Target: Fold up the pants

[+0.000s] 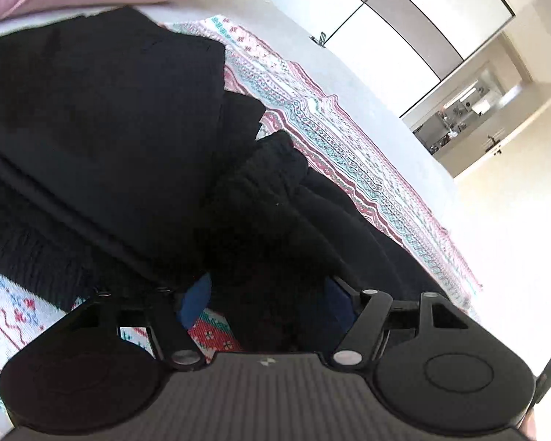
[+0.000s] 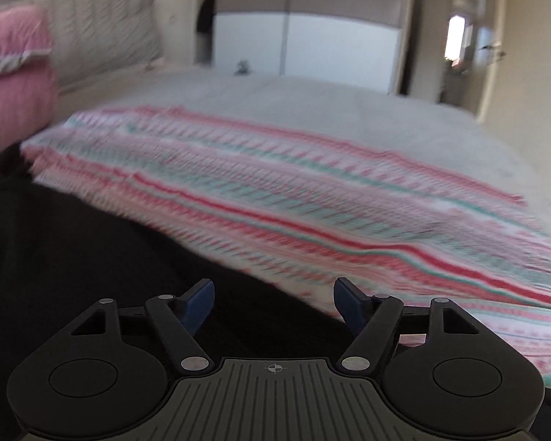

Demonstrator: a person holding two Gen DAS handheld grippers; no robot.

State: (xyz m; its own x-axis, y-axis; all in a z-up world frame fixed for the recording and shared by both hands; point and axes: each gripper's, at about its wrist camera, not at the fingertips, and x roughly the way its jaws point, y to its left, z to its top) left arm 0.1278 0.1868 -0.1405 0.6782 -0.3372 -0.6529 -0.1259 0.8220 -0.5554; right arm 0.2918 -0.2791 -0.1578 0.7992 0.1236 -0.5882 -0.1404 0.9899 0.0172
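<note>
With the left gripper (image 1: 266, 294) spread around bunched black pants (image 1: 103, 128) and the right gripper (image 2: 273, 299) spread empty, I'd pinch 1 ribbed cuff (image 1: 260, 180) squarely before lifting across the patterned blanket (image 2: 312, 191).

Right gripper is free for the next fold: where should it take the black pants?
Judging by this view, grip the pants at the long edge on the patterned blanket, just ahead of the open right gripper. Come in low from the blanket side; that edge lies flat and exposed.
</note>
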